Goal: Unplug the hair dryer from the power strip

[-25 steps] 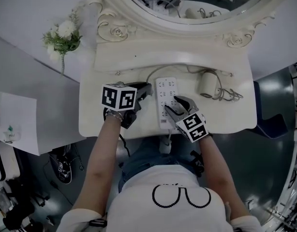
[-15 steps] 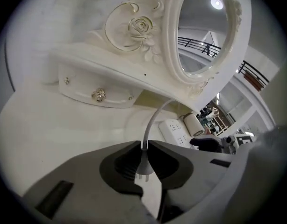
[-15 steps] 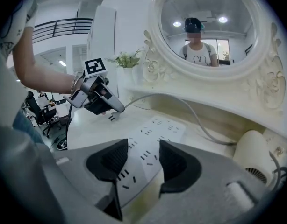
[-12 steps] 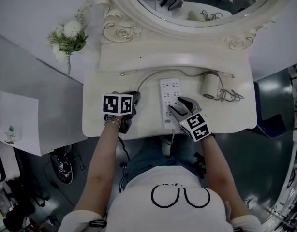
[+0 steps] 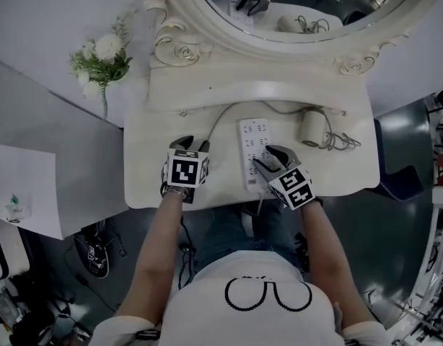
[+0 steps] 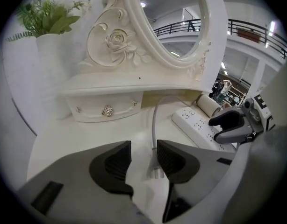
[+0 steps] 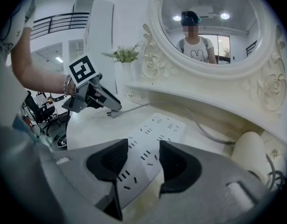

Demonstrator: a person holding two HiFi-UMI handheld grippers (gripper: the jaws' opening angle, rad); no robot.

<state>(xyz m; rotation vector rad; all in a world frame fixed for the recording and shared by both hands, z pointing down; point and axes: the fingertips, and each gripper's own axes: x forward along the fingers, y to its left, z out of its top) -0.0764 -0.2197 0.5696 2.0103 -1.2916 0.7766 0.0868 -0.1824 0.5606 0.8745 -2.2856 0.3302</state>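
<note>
White vanity table [image 5: 142,171] under ornate oval mirror [image 5: 301,9]; flowers [image 5: 102,52] at left. Power strip [image 5: 253,139] lies mid-table, hair dryer [image 5: 310,127] just to its right by back ledge. Dryer's plug [image 6: 155,171] out of strip, lying on tabletop to strip's left, cable [image 6: 154,125] curving back. Left gripper [image 6: 143,158] jaws just been opening, now apart either side of plug, pads off it. Right gripper [image 7: 142,161] jaws apart over strip's near end, gripping nothing.

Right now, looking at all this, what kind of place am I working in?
Probably a bedroom-style vanity corner staged inside a big hall: an ornate white dressing table with an oval mirror, a hair dryer beside a power strip, and a railed upper gallery behind.
</note>
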